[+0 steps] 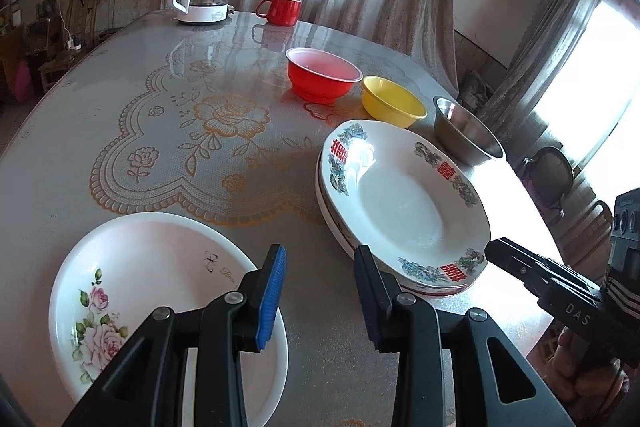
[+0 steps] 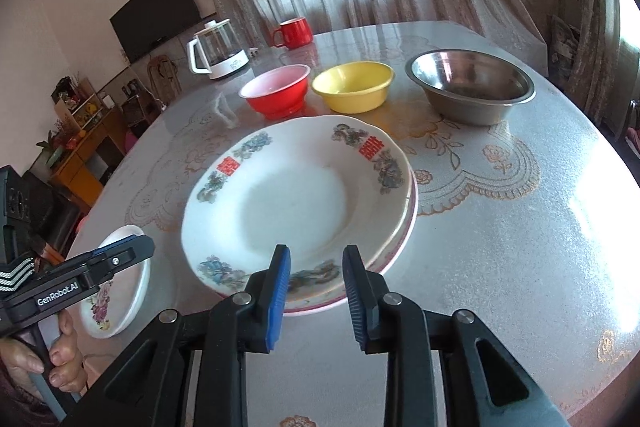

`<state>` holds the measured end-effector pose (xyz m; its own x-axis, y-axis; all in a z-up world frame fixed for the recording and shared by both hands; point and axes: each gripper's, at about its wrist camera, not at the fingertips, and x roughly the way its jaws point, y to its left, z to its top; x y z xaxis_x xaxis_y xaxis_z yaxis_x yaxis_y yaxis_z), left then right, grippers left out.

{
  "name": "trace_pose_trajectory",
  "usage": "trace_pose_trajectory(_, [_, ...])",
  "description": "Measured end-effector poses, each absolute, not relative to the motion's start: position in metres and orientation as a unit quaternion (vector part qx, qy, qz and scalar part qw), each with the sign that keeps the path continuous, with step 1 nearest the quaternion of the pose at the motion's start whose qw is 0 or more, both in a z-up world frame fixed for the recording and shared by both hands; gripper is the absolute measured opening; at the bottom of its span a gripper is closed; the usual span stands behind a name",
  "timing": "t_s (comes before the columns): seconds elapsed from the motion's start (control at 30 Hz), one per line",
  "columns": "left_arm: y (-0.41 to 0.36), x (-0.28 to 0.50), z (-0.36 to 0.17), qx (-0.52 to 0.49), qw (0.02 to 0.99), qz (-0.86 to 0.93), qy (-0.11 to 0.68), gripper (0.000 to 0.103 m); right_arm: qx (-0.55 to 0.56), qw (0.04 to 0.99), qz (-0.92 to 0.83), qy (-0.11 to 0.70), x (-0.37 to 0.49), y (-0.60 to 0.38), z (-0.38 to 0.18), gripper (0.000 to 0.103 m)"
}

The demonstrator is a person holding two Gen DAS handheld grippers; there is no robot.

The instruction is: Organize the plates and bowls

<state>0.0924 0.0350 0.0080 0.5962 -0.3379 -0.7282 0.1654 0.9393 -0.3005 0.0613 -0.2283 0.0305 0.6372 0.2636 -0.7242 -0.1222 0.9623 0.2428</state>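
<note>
While the round table (image 2: 500,227) is spread beneath both tools, a stack of patterned plates (image 2: 296,203) is seen just ahead of the right gripper (image 2: 316,291), whose jaws are held apart and empty over its near rim. A rose-printed plate (image 1: 160,287) is partly covered by the left gripper (image 1: 320,291), likewise parted and holding nothing. Beyond the stack, a steel bowl (image 2: 470,87), a yellow bowl (image 2: 354,87) and a red bowl (image 2: 276,95) are lined up.

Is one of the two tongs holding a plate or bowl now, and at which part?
Nothing is held. The left tongs are open above the table beside the rose plate; the right tongs are open at the near rim of the stacked plates.
</note>
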Motion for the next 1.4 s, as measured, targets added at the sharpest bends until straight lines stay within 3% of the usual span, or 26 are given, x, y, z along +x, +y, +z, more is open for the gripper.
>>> trace_pose_trajectory(0.53, [0.085, 0.084, 0.007, -0.126, 0.895, -0.087, 0.418, 0.041, 0.098, 0.844, 0.291, 0.441, 0.061, -0.136, 0.018, 0.033])
trace_pose_trajectory(1.07, [0.190, 0.055, -0.010, -0.193, 0.893, 0.014, 0.407, 0.041, 0.089, 0.809, 0.322, 0.483, 0.072, -0.089, -0.013, 0.033])
trace_pose_trajectory(1.4, [0.186, 0.036, -0.025, -0.170, 0.895, -0.021, 0.411, 0.039, 0.096, 0.808, 0.321, 0.484, 0.077, -0.079, -0.027, 0.027])
